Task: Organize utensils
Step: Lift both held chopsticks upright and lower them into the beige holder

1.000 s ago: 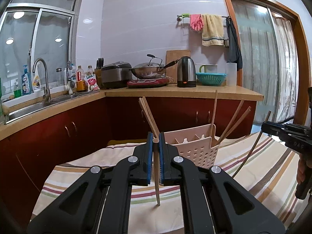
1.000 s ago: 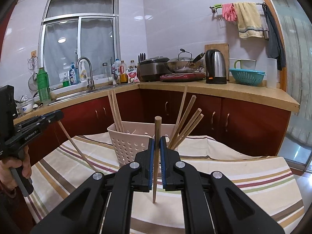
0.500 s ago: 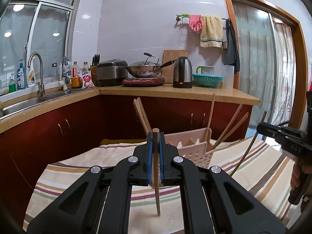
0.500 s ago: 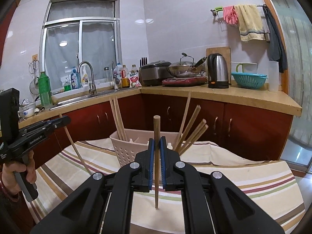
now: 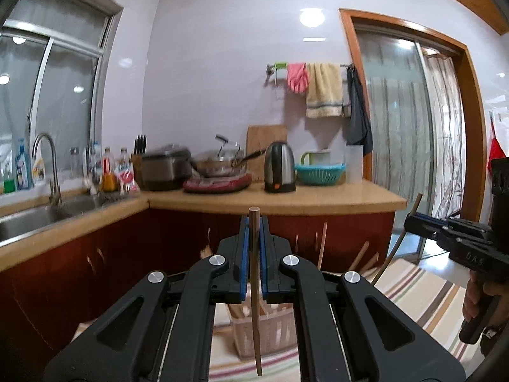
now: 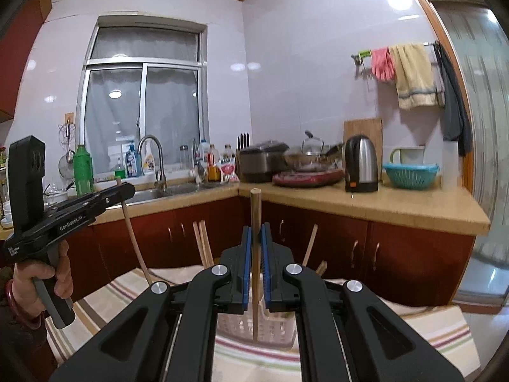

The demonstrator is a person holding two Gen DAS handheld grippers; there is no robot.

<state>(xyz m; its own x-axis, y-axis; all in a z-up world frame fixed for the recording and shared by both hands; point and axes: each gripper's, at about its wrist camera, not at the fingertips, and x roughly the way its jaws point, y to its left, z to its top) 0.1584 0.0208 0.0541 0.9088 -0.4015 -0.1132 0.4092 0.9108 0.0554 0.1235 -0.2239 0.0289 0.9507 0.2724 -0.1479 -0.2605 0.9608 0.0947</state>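
Kitchen counters wrap the background, sink (image 6: 171, 191) and window at the left, kettle (image 6: 361, 164) and green colander at the right, and in front of them a striped cloth (image 5: 423, 289) covers the table where the work sits. Starting at the left, the left gripper (image 5: 254, 254) is clamped tight on one wooden chopstick (image 5: 254, 286), held nearly upright with its tip hanging free over the pale slotted basket (image 5: 270, 331). A second ago that basket filled the middle of the left wrist view; now it has slid down behind the fingers, and the counter edge has dropped too, so this hand has risen with its stick. Moving right, the basket stands on the cloth with several chopsticks leaning in it. Further right, the right gripper (image 6: 255, 254) is likewise shut on a second chopstick (image 6: 255, 270), upright, its lower end over the basket wall, and its view shows the same downward slide of the basket. Both sticks appear clear of the cloth, so I judge the lift is done and the next step is lowering each into a compartment without snagging the rim.
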